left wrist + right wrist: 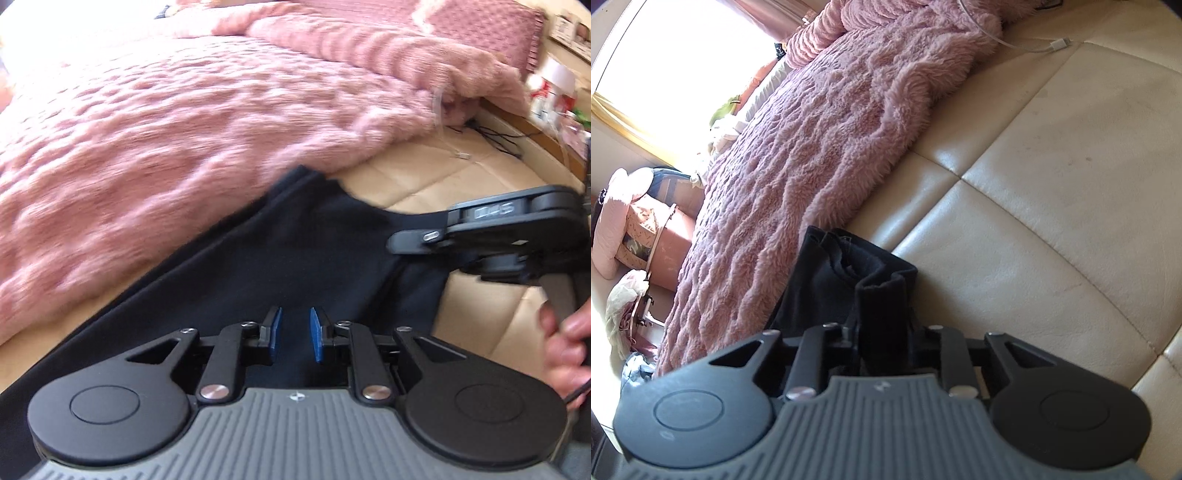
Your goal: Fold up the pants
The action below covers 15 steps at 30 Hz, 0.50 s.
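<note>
Dark navy pants (280, 251) lie stretched across the cream leather surface (417, 184), beside a pink fluffy blanket. My left gripper (295, 334) hovers just over the cloth, its blue pads (275, 332) slightly apart with nothing between them. My right gripper shows from outside at the right of the left wrist view (406, 242), at the pants' edge. In the right wrist view my right gripper (882, 332) is shut on a bunched fold of the pants (849, 273); the cloth hides its fingertips.
The pink blanket (166, 129) covers the far and left side. A white charging cable (1027, 44) and black cables (495, 136) lie on the cream leather (1052, 184). Cluttered shelves stand at the far right (554, 92). Bags and cushions (639, 229) sit on the floor.
</note>
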Available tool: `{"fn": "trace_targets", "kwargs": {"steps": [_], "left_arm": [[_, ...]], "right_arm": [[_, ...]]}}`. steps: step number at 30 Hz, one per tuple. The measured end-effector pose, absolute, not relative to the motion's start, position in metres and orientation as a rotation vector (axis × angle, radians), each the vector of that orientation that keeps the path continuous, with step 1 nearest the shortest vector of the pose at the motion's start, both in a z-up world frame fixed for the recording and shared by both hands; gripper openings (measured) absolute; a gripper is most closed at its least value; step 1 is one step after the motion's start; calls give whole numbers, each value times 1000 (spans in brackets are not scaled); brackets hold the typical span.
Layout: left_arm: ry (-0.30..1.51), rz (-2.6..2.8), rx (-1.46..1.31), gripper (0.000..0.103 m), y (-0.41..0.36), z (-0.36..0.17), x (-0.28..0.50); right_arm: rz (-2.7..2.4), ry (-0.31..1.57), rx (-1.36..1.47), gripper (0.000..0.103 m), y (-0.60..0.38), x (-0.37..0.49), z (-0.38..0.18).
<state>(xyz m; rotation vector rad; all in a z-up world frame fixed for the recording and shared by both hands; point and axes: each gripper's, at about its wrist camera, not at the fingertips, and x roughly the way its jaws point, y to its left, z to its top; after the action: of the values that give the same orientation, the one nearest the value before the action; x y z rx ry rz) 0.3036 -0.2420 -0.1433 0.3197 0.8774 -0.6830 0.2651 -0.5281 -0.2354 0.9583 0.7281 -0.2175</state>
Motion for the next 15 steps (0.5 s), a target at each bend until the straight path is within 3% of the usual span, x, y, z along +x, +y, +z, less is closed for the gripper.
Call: {"fn": "trace_targets", "kwargs": {"steps": [7, 15], "left_arm": [[917, -407, 193, 21, -148, -143, 340], [947, -471, 212, 21, -154, -162, 380]], "right_arm": [[-167, 688, 859, 16, -515, 265, -199], [-120, 662, 754, 16, -499, 267, -168]]}}
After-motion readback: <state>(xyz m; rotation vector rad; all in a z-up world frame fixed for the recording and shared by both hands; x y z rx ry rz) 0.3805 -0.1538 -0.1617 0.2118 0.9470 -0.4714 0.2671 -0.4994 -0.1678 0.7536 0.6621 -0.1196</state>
